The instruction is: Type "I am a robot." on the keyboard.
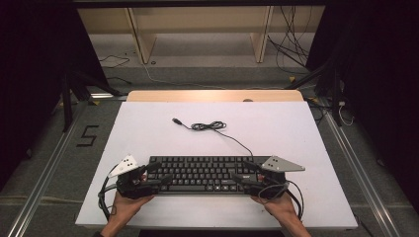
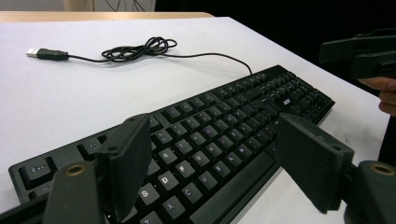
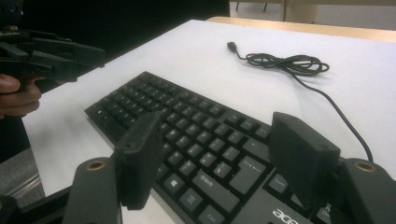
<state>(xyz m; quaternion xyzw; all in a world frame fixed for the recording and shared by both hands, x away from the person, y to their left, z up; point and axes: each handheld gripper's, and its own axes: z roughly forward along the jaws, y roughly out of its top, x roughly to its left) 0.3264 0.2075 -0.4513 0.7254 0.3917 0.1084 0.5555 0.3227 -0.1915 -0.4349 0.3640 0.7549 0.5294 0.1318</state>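
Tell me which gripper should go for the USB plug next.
Left, probably. The USB plug lies left of centre beyond the keyboard, nearer the left gripper than the right gripper. Both stand open over the keyboard's ends, holding nothing, and the coiled cable lies on the right's path.

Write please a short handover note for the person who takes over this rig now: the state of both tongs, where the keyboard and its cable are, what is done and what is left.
Left tongs: open, over the keyboard's left end, nothing gripped.
Right tongs: open, over its right end, nothing gripped.
Keyboard: flat near the front edge of the white table.
Cable: loosely coiled behind it, USB plug lying free.
Done: keyboard rests on the table.
Left: probably tidying the cable.
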